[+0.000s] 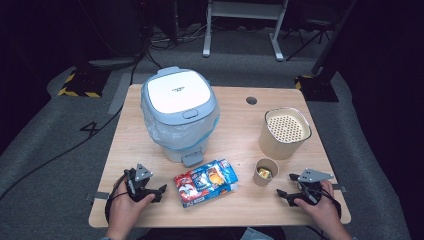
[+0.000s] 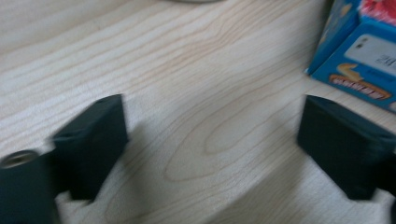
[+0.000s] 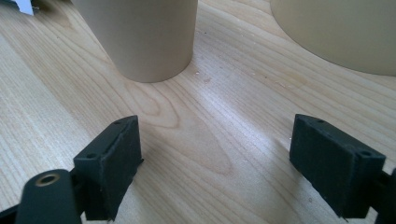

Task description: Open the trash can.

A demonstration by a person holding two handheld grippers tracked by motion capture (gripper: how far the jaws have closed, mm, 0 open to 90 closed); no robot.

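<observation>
Now, left gripper (image 2: 212,149): jaws wide, empty, above bare table (image 2: 187,93).
Right gripper (image 3: 215,158): jaws wide, empty.
Right gripper view: small cup (image 3: 144,37) at 11 o'clock.
High view: pedal bin (image 1: 179,112) at 12 o'clock.

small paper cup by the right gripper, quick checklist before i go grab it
1. Right gripper jaws open, nothing held: ok.
2. Small paper cup upright, apart from the large perforated container: ok.
3. Bare table between jaws and cup: ok.
4. Cup contents: something yellowish inside, keep it level; what it is: cannot tell.
5. Left gripper open, beside the snack box, out of the way: ok.
6. Bin lid shut: ok.
</observation>
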